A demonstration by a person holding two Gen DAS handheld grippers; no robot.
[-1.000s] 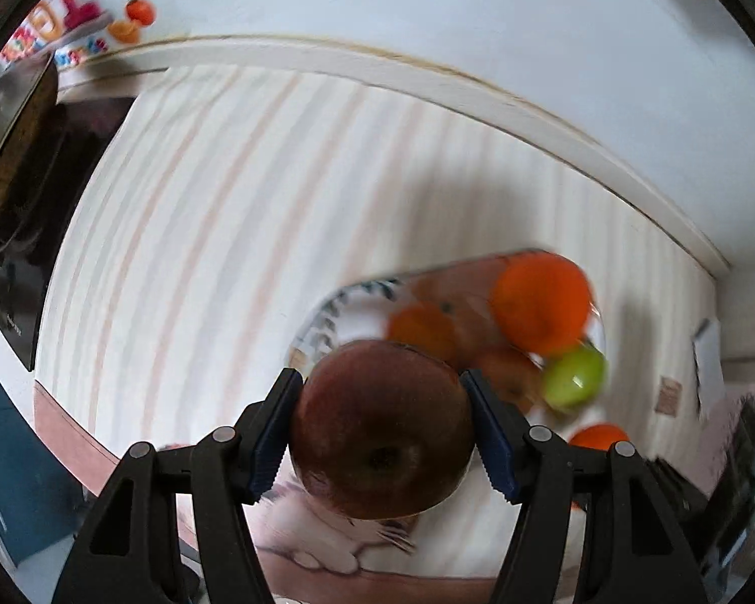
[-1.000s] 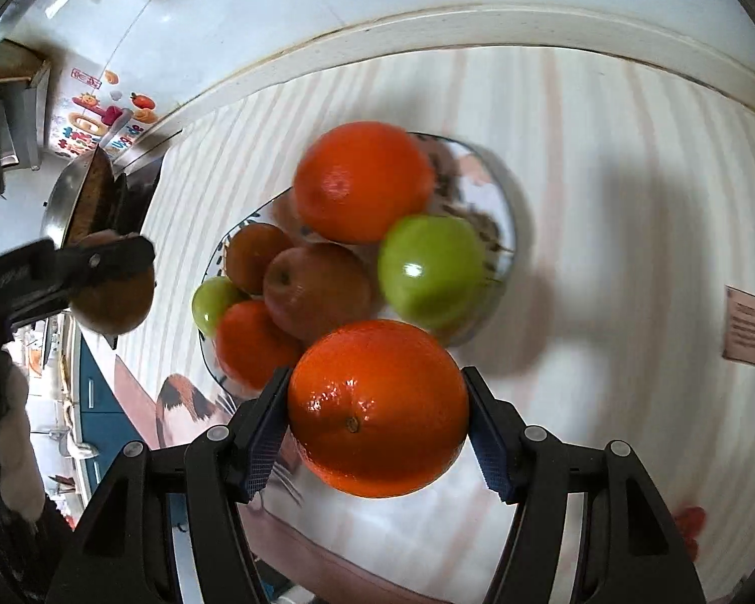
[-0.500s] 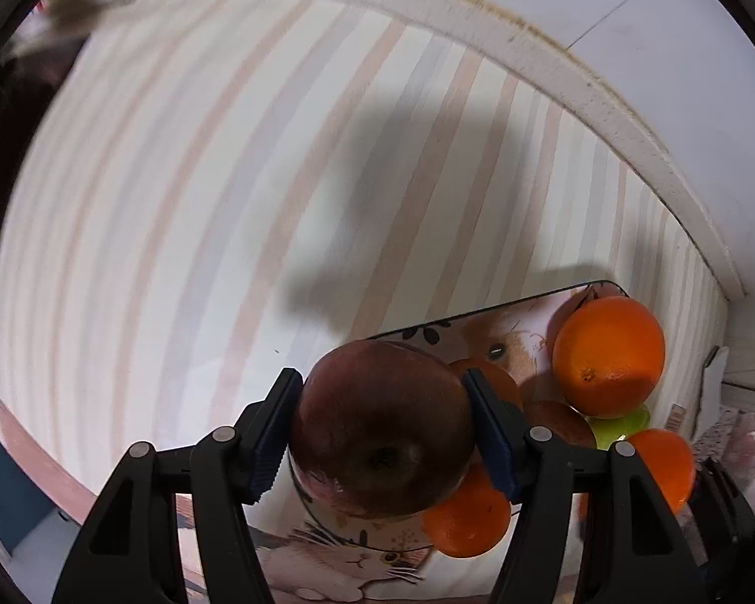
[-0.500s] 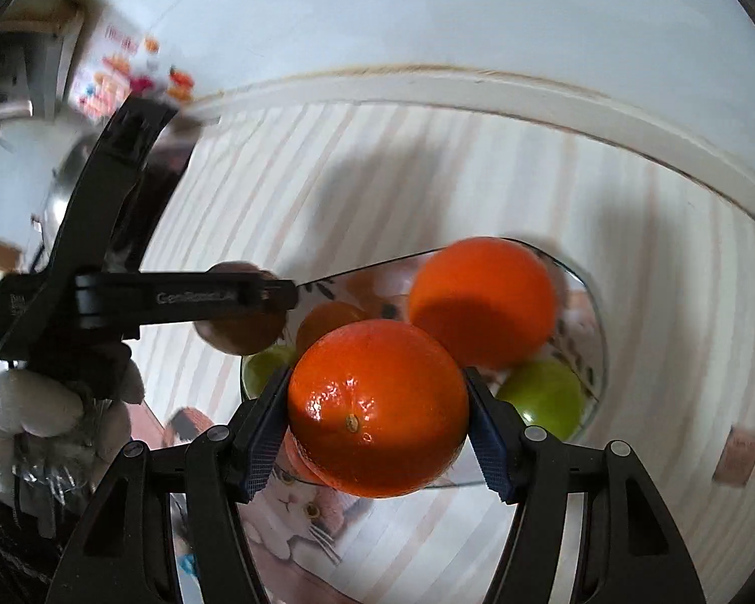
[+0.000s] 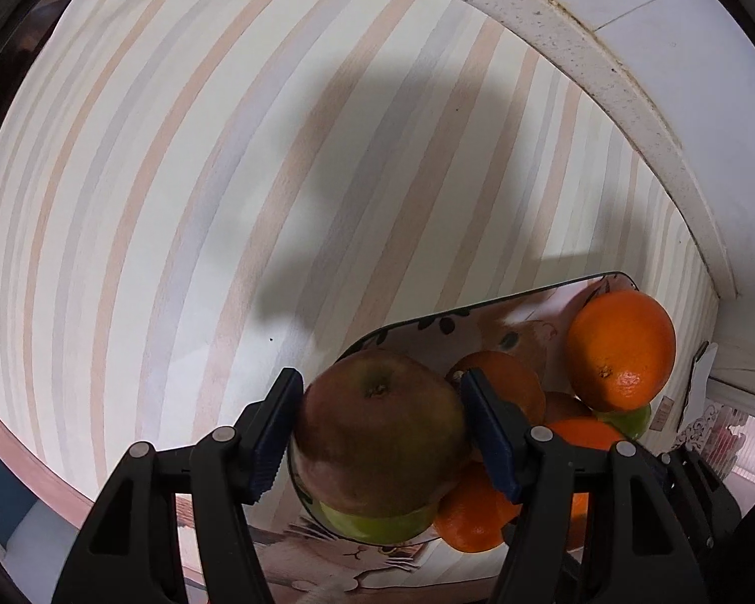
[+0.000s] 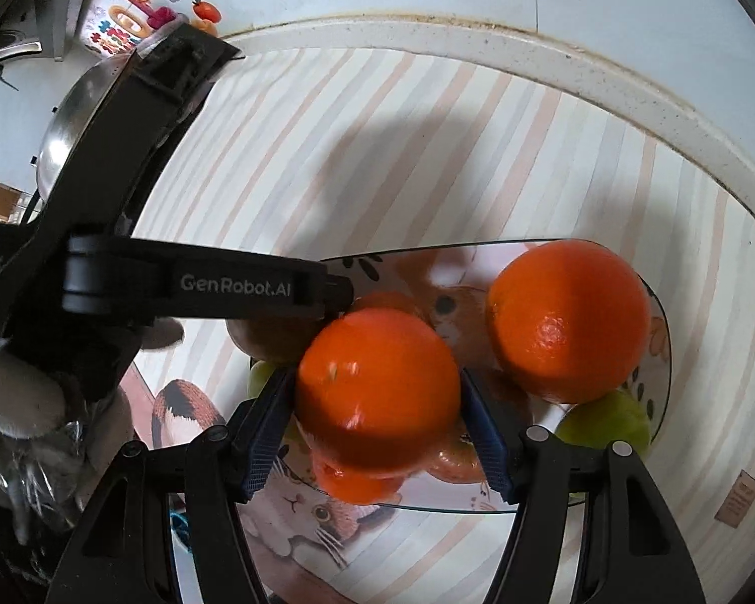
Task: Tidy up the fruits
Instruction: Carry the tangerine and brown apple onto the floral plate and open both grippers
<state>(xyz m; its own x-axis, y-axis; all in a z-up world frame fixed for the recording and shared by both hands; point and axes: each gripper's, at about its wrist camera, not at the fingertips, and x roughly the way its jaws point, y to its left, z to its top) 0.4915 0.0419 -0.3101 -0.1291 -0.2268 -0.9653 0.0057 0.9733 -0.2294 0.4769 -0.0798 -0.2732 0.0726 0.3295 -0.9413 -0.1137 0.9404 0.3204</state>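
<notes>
Fruits are gathered on one glass plate with a cat print, which sits on the striped cloth of the table. Going left to right in my left wrist view: my left gripper clamps one reddish-brown apple, both blue pads tight against its sides, right over the near-left rim of the plate. Under the apple one green apple peeks out. To its right I count four oranges: one beside the right finger, one low in the pile, one behind the right finger, and one big orange on top at the far right, with a second green fruit just beneath it.

In my right wrist view, at far left a gloved hand holds the left gripper, whose black finger reaches across to the plate's left edge. My right gripper has one orange between its fingers above the pile; its jaws have just been opening, and I cannot tell whether the pads touch the peel at all, as the orange looks slightly blurred. Right of it sits the big orange, and one green apple lies below that at the plate's right rim.
</notes>
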